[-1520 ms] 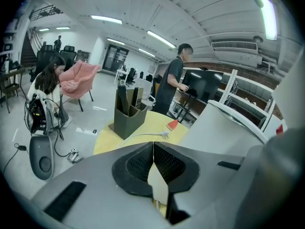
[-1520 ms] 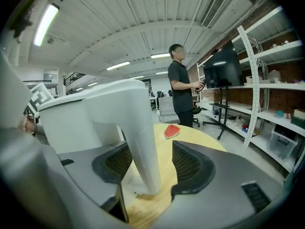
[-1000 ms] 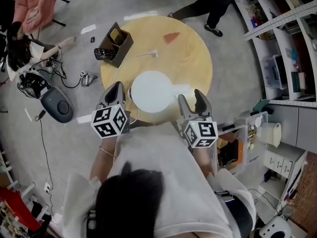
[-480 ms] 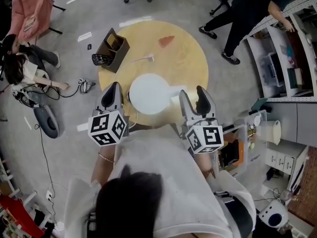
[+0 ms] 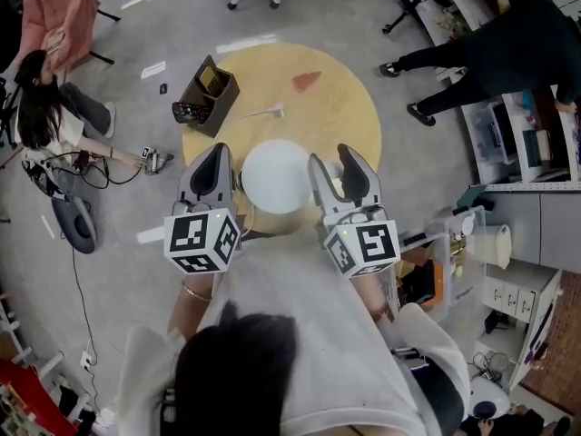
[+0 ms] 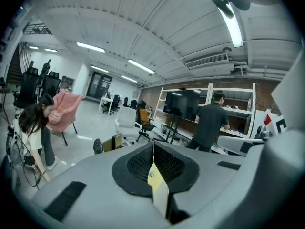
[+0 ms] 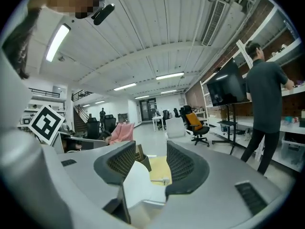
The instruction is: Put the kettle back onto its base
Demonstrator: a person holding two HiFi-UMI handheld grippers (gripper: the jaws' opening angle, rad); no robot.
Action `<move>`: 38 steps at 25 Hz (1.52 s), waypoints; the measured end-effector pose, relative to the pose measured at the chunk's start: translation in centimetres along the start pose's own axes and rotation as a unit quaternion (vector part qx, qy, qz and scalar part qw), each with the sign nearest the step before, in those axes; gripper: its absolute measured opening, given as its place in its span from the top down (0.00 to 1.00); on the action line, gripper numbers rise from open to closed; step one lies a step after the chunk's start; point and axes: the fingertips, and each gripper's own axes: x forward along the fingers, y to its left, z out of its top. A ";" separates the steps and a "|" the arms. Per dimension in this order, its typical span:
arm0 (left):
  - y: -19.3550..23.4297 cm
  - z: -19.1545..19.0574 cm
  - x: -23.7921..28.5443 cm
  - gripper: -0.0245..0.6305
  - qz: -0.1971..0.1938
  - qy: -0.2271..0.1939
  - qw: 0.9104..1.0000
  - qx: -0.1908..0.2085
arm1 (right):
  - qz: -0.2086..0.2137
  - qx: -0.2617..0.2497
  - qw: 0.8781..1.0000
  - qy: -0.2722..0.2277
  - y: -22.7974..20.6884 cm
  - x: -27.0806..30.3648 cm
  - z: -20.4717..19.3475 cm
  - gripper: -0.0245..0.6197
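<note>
Kettle [image 5: 277, 175] at table's [image 5: 336, 107] near edge; base hidden, seating unclear. Right gripper [image 5: 332, 159] jaws, just narrowing, straddle handle [image 7: 138, 182] unclamped; left gripper [image 5: 216, 157] clenched, empty.

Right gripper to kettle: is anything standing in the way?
Nothing visible does. The kettle stands right beside the right gripper. Its white handle sits between the jaws, which have just been closing but are apart, with a gap on one side.

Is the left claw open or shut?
Shut. In the left gripper view, the two pads of the left gripper meet along a thin line, with nothing held between them.
</note>
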 end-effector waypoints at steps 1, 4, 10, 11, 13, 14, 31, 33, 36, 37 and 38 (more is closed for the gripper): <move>-0.3 0.3 0.0 0.92 -0.004 -0.002 1.000 0.006 | 0.001 -0.001 1.000 0.001 0.4 0.2 0.2 0.63; -1.2 1.2 -0.1 0.92 -0.015 -0.009 1.000 0.018 | 0.011 -0.003 1.000 0.003 1.4 1.0 0.5 0.71; -2.5 1.6 0.5 0.92 -0.037 -0.007 0.998 0.040 | 0.017 -0.006 1.000 0.007 2.7 3.1 1.0 0.84; -2.6 1.6 0.5 0.92 -0.041 -0.006 0.998 0.041 | 0.018 -0.006 1.000 0.010 2.9 3.4 1.0 0.85; -2.9 1.5 0.5 0.92 -0.052 -0.005 0.998 0.036 | 0.018 0.002 1.000 0.020 3.4 3.8 0.7 0.86; -3.1 1.6 0.5 0.92 -0.057 -0.005 0.998 0.034 | 0.015 0.005 1.000 0.023 3.5 3.9 0.5 0.87; -7.2 1.7 0.6 0.92 -0.102 -0.008 0.993 0.060 | -0.016 -0.036 0.999 0.024 4.3 2.9 1.2 0.92; -7.1 1.6 0.4 0.92 -0.098 -0.007 0.994 0.058 | -0.016 -0.036 0.999 0.026 4.5 2.8 1.2 0.92; -7.3 1.4 0.1 0.92 -0.095 -0.007 0.994 0.056 | -0.017 -0.049 0.998 0.030 4.8 2.4 1.0 0.92; -7.4 1.4 0.1 0.92 -0.095 -0.009 0.994 0.056 | -0.018 -0.054 0.998 0.030 4.8 2.3 1.0 0.92; -7.5 1.5 0.1 0.92 -0.095 -0.010 0.994 0.056 | -0.020 -0.058 0.998 0.029 4.8 2.2 0.9 0.92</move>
